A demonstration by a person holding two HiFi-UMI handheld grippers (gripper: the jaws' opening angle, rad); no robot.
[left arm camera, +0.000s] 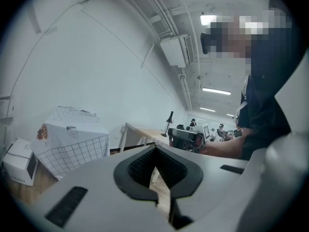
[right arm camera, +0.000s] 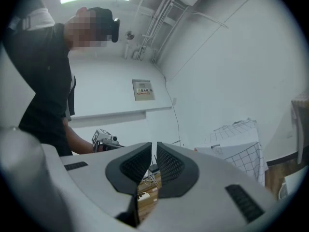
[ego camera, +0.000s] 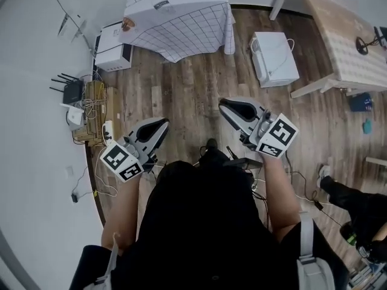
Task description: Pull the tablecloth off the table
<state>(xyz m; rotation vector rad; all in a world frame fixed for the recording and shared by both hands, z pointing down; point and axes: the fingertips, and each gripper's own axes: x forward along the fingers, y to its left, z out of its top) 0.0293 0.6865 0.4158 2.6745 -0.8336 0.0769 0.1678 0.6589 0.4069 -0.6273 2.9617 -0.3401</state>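
The white tablecloth (ego camera: 181,17) with a thin grid pattern drapes a small table at the far end of the wooden floor. It also shows as the checked tablecloth (left arm camera: 72,139) at the left of the left gripper view, and as the tablecloth (right arm camera: 239,146) at the right of the right gripper view. My left gripper (ego camera: 158,125) and right gripper (ego camera: 227,106) are held close to my body, well short of the cloth. Both point towards it. The left gripper (left arm camera: 155,151) is shut with nothing in it. The right gripper (right arm camera: 154,153) is also shut and empty.
A white microwave-like box (ego camera: 112,48) stands left of the covered table. A white appliance (ego camera: 275,56) lies on the floor to its right. A long wooden table (ego camera: 344,35) fills the far right. A router and cables (ego camera: 81,101) line the left wall. Another person's leg (ego camera: 351,198) is at right.
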